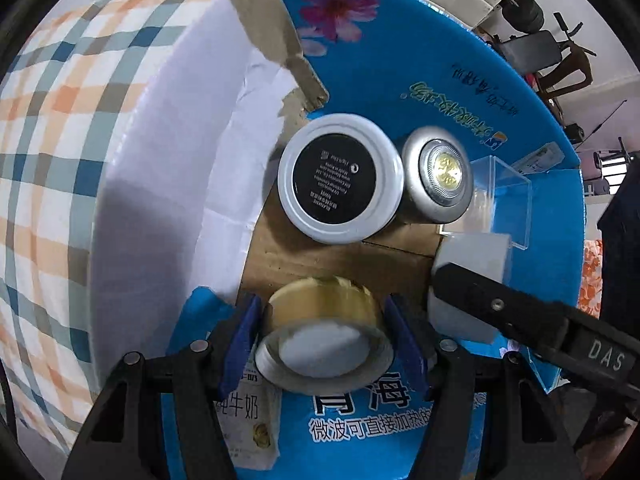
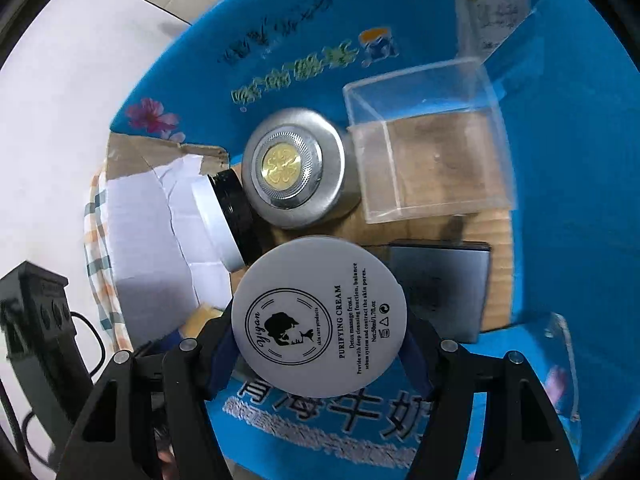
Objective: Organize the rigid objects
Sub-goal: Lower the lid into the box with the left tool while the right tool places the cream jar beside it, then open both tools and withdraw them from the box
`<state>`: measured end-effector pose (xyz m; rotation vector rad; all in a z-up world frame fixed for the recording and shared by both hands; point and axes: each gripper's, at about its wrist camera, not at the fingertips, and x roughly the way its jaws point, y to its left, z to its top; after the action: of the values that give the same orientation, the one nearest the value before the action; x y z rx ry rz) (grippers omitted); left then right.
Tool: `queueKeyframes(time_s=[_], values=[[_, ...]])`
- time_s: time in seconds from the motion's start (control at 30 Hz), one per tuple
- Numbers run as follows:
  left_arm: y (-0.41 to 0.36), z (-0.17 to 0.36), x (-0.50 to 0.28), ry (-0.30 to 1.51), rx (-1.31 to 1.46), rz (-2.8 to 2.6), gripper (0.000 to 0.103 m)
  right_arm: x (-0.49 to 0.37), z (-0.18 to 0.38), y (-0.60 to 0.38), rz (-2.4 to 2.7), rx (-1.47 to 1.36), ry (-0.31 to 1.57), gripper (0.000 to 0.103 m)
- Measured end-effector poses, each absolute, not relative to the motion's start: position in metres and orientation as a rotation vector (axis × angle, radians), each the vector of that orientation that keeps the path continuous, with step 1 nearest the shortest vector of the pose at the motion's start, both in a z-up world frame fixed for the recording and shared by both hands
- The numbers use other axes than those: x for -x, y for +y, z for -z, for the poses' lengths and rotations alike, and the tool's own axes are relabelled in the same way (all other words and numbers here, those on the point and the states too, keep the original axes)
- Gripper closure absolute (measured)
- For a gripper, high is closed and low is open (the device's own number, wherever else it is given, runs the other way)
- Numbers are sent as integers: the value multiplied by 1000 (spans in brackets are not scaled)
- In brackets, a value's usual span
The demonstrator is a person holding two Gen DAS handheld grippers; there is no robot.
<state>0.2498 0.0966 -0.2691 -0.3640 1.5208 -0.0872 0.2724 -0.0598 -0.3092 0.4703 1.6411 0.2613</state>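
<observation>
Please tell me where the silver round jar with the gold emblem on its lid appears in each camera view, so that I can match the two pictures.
Left wrist view: the silver jar with the gold emblem stands right of centre in the blue cardboard box, beside the white jar with the black label.
Right wrist view: the same jar stands above centre.
Shared landmark: the clear plastic box lies just right of it in both views.

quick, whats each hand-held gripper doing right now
Left hand-held gripper: closed on the tape roll.
Right hand-held gripper: closed on the cream jar.
</observation>
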Motion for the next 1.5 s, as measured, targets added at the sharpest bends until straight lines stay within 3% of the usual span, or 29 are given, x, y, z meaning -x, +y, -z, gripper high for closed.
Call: queueKeyframes(time_s=[0.6,0.83,0.9,0.97,1.03,1.5], values=[[85,292,-258,1594,317,84,37,-280,337,-31,-173,-415,1702,27],[85,277,-248,1571,342,98,24,-276,316,-29,-180,-375,1677,12],[86,268,-242,1561,337,100,17,-273,305,-32,-181,-342,1657,7],[80,254,-237,1540,289,84,0,-271,293,-37,-171,-302,1633,6],[76,243,-233,1520,243,68,0,-269,281,-43,-156,-255,1605,0],[72,178,-209,1365,84,13,0,-210,206,-97,-159,-30,1455,0]])
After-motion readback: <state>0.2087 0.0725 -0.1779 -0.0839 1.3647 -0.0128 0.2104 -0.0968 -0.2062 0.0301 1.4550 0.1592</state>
